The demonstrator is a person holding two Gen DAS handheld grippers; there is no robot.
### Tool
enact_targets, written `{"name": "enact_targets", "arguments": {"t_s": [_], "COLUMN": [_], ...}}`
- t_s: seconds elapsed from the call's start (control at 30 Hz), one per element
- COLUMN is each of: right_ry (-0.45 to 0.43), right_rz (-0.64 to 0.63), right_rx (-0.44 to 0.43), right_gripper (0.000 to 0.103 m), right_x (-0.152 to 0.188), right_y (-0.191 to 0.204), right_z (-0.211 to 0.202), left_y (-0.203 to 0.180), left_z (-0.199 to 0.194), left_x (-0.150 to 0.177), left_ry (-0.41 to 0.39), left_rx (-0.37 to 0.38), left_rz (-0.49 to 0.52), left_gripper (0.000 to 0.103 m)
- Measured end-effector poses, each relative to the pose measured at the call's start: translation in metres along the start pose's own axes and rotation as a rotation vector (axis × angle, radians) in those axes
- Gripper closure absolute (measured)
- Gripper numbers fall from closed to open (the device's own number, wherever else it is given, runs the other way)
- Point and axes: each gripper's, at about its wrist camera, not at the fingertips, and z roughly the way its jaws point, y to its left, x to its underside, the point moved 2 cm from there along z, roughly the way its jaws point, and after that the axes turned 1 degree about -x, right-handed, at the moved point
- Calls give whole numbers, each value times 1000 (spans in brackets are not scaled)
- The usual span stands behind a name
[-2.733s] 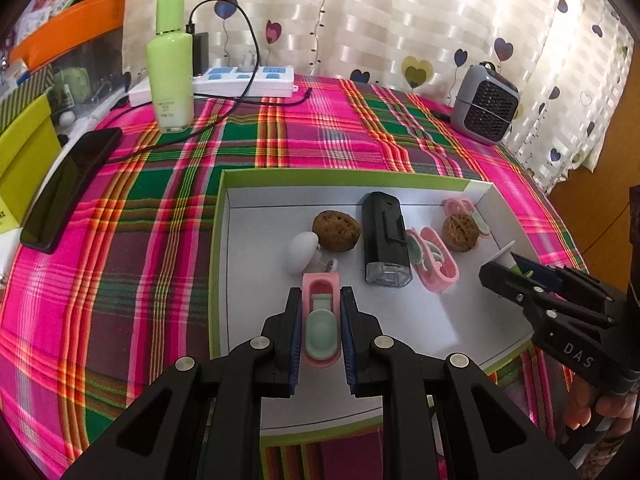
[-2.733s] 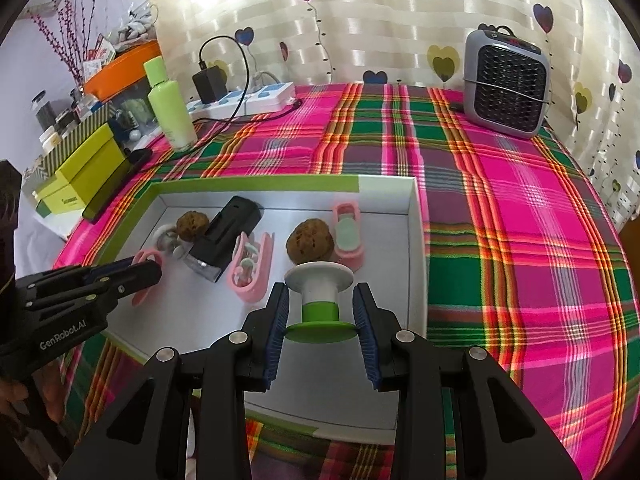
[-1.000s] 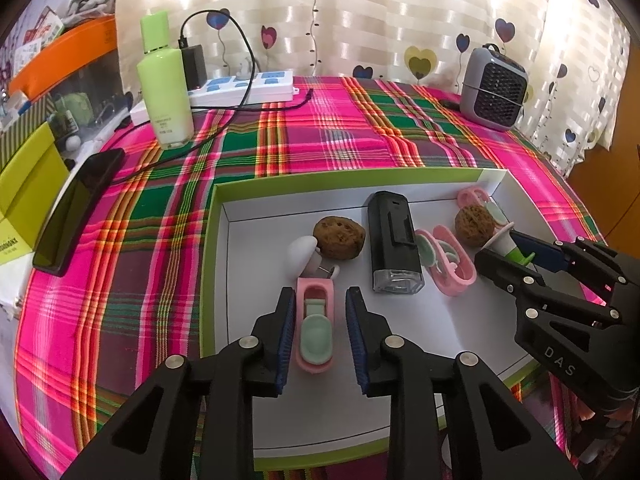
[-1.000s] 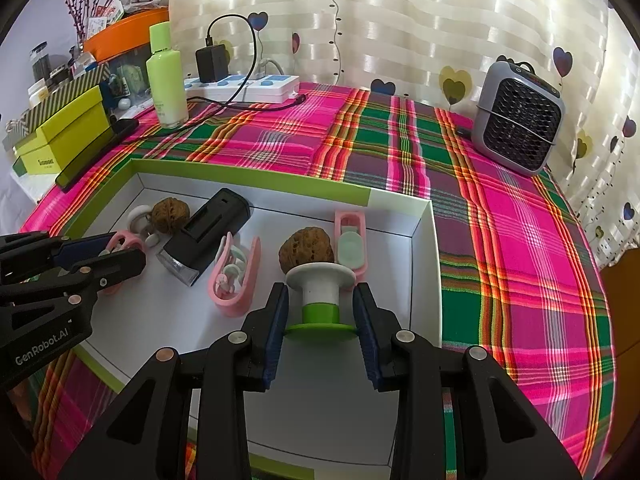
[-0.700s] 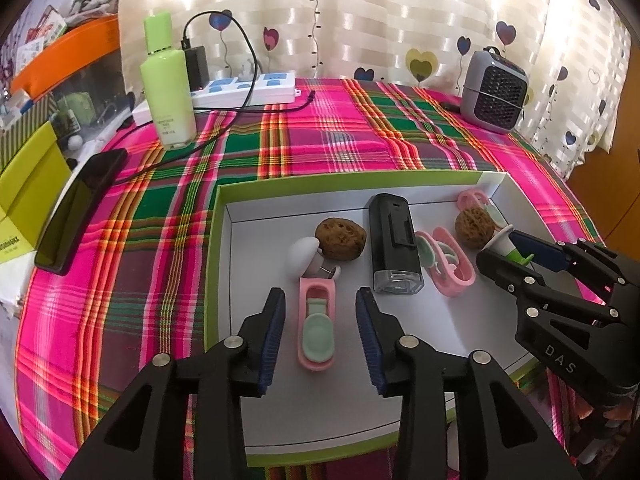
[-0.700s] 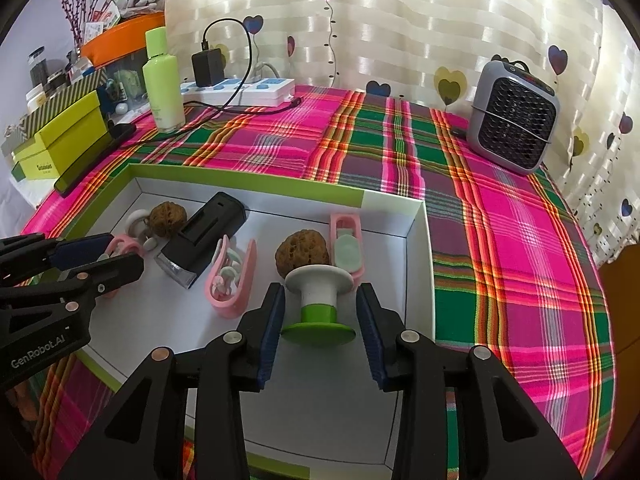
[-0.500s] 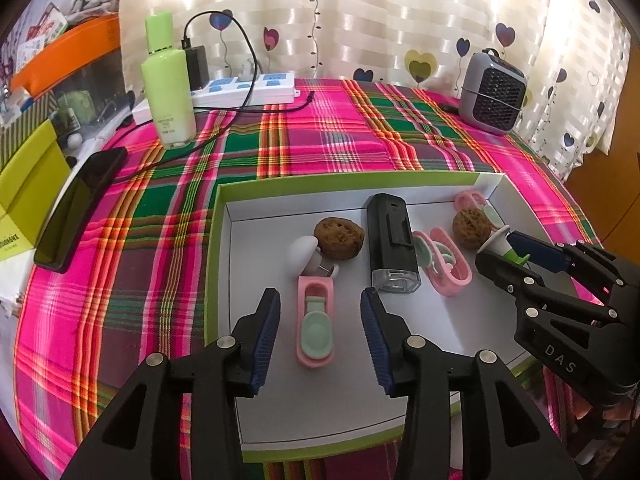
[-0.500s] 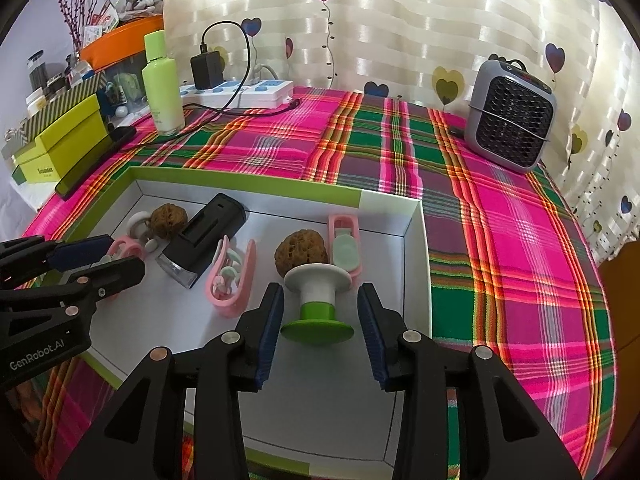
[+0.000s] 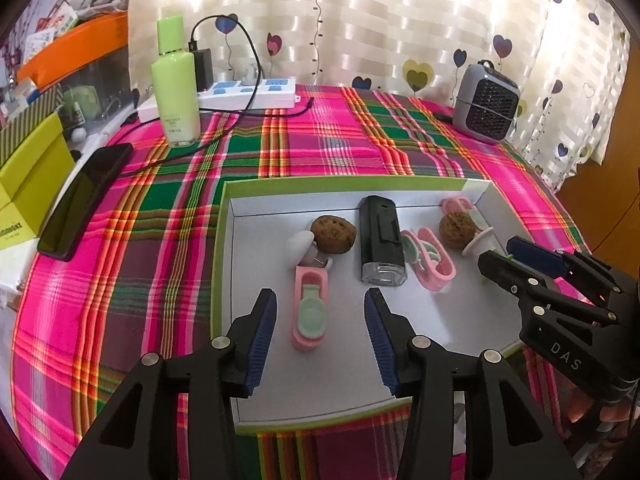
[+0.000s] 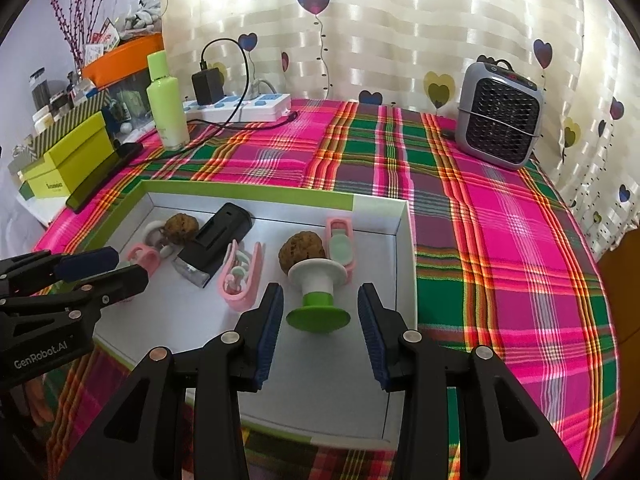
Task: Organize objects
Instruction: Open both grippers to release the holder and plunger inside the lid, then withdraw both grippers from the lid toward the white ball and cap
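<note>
Left tongs (image 9: 318, 322) gape empty over pink-and-mint plastic clip (image 9: 310, 308) | right tongs (image 10: 320, 322) wide, empty, straddling green-based white spool (image 10: 318, 294) | risk: nudge topples spool

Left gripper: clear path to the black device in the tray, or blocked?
Probably yes. The left gripper is open over the tray; the black device lies just ahead, top exposed, though a walnut and pink clip flank it closely.

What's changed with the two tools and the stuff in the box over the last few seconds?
Both tools let go. The left tool was shut on the pink clip and has opened and drawn back; the clip lies flat in the box. The right tool released the white and green spool, which stands upright. The walnuts, black device and other clips kept their places.
</note>
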Motion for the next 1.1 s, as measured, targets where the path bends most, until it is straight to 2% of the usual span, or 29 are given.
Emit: {"name": "enact_targets", "arguments": {"t_s": [0.5,0.7,0.8,1.1], "right_ry": [-47,-68,-72,-77], "right_rz": [34,40,43,65], "right_rx": [6,-7,-13,-52], "right_gripper": [63,63,63,63], "right_x": [12,20,25,45], "right_y": [7,16,19,31], "right_z": [-34,-51,-58,-72], "left_y": [-4,-4,-6,-13], "left_z": [-31,-48,-56,-75], "left_x": [18,29,34,55], "left_ry": [-38,-61,-81,-91], "left_rx": [14,12,-11,16], "left_rz": [-7,-11,3,20], "left_gripper": [58,58,58,57]}}
